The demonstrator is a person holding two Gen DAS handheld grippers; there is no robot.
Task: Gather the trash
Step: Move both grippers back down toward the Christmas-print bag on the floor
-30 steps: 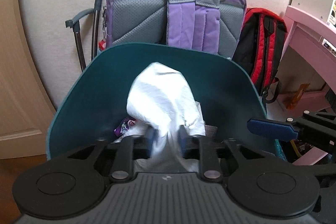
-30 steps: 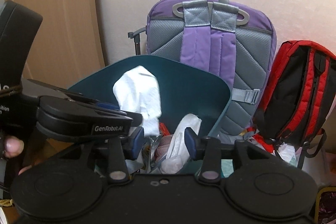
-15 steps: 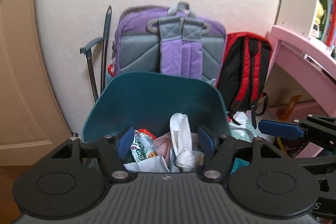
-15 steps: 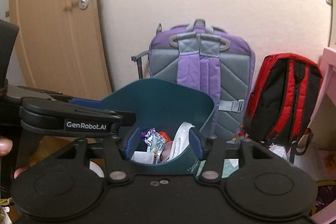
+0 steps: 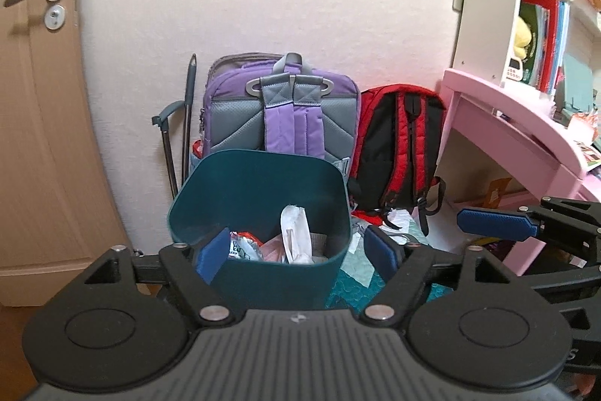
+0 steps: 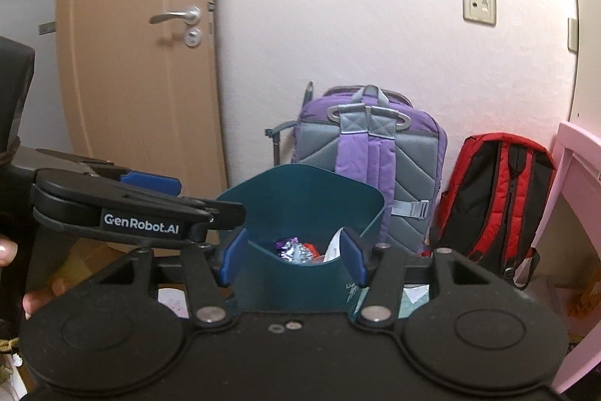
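White wad dropped: now in the bin (image 5: 259, 213) with the wrappers. Left gripper (image 5: 296, 252) empty, jaws opening; right gripper (image 6: 291, 256) wide, empty. Both backed off, next pickup.

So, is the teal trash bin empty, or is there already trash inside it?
Not empty. The teal trash bin holds crumpled wrappers and a white tissue standing above them; how deep the pile goes cannot be told.
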